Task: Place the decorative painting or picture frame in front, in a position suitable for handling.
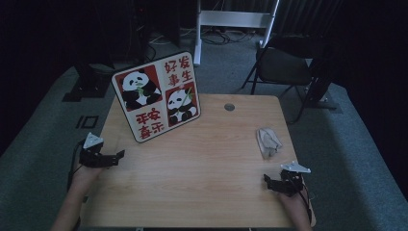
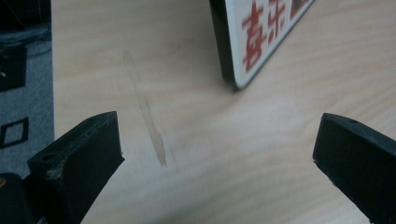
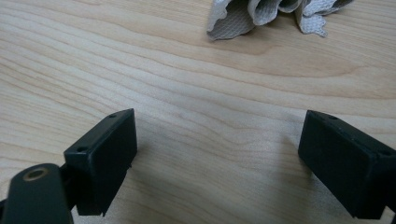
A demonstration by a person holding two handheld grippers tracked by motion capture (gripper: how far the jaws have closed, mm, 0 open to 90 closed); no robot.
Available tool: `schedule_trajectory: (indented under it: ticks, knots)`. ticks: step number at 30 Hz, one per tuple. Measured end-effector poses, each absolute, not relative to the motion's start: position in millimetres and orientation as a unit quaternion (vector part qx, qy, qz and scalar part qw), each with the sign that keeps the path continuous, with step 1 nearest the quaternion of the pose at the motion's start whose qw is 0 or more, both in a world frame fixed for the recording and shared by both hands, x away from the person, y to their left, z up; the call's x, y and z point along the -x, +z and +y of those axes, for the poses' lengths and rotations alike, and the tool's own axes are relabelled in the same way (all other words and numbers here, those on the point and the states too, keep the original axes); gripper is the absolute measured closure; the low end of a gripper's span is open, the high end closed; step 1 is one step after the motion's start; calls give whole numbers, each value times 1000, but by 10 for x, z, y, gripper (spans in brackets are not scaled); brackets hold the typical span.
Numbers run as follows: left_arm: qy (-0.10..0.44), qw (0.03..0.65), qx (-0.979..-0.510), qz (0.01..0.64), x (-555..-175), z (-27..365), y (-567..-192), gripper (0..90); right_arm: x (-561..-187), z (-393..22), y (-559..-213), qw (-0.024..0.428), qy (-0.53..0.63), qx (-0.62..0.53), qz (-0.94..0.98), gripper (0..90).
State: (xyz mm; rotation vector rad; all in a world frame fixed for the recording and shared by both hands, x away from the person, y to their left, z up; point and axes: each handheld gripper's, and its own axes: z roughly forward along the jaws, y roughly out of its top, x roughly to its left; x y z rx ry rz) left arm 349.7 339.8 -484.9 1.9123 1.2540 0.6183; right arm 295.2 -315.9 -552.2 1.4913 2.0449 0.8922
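High view: left gripper [image 1: 117, 155], right gripper [image 1: 267, 181] both wide, bare table [image 1: 202, 163] between.

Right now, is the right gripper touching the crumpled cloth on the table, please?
Apart. In the right gripper view, bare wood lies between the open jaws of the right gripper and the crumpled cloth; the high view shows the same gap.

Dim room: grey carpet [image 1: 38, 130], black folding chair [image 1: 284, 67], white frame [image 1: 235, 19] behind.
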Motion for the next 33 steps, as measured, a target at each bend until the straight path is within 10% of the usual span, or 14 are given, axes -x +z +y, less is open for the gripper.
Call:
schedule_trajectory:
  ticks: [33]
  knots:
    - [254, 455, -710, 474, -4137, 3331, -4260, 18, -2951, -3158, -5522, 227, 324, -541, 742, 112]
